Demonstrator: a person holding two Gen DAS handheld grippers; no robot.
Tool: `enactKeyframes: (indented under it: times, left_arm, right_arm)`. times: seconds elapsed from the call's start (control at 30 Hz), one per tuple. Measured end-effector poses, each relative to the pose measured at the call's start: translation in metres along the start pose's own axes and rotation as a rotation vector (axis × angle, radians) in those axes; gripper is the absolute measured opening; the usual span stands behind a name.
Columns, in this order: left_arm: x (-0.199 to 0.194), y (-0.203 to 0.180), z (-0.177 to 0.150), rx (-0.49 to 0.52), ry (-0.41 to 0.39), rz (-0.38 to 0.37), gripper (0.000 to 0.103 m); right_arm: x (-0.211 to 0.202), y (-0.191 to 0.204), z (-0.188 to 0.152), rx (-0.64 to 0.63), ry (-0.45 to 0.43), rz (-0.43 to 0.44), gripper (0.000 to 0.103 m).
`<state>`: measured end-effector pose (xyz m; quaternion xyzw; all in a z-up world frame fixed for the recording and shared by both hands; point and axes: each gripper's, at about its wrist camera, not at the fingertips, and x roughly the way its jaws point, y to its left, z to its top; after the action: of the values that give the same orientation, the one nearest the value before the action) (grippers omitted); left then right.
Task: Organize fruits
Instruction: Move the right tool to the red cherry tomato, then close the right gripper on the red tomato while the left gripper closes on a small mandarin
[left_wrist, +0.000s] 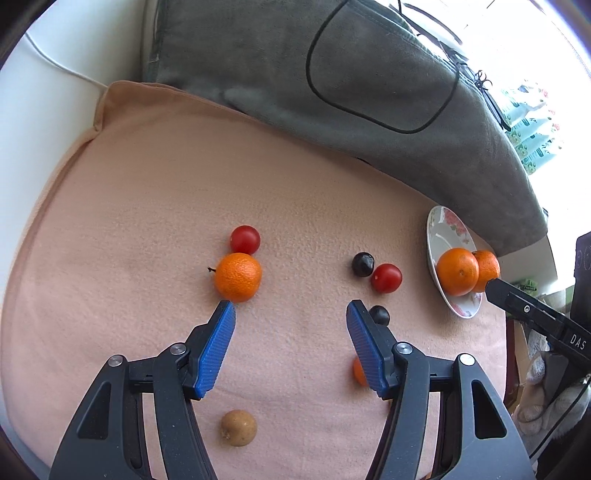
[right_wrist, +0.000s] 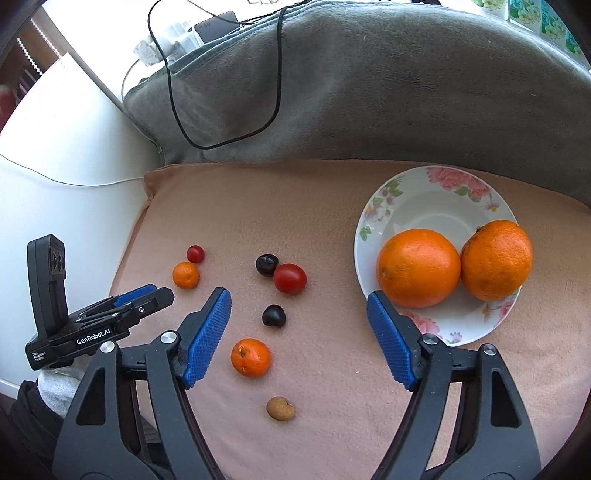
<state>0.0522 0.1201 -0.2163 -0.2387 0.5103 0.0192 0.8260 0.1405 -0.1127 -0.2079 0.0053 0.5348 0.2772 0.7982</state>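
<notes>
Two oranges (right_wrist: 417, 267) on plate (right_wrist: 424, 206)

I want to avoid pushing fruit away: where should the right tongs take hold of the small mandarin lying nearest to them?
Grip the small mandarin across its widest middle, coming from above. It is round and lies free on the pink blanket, with space on both sides for the open right tongs.

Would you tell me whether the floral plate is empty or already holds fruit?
Holds fruit: two oranges sit side by side, touching, on the floral plate.
</notes>
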Motion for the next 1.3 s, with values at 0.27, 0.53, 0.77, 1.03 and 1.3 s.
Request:
enactKeyframes:
  times: [0.27, 0.53, 0.77, 1.03, 1.3]
  left_arm:
    - [0.016, 0.021, 0.007, -0.036, 0.017, -0.002, 0.060]
    - [0.027, 0.033, 0.010, -0.053, 0.039, -0.027, 0.057]
    - [0.035, 0.037, 0.013, -0.060, 0.050, -0.040, 0.055]
    - [0.035, 0.043, 0.015, -0.064, 0.057, -0.045, 0.053]
    - [0.038, 0.046, 0.016, -0.072, 0.064, -0.049, 0.051]
  right_arm:
    - [0.041, 0.014, 0.006, -0.039, 0.069, -0.023, 0.055]
    - [0.073, 0.015, 0.011, -0.045, 0.120, -0.047, 0.050]
    - [0.088, 0.016, 0.012, -0.067, 0.151, -0.063, 0.049]
    - [0.101, 0.019, 0.012, -0.098, 0.181, -0.082, 0.044]
    - [0.109, 0.014, 0.010, -0.093, 0.205, -0.082, 0.036]
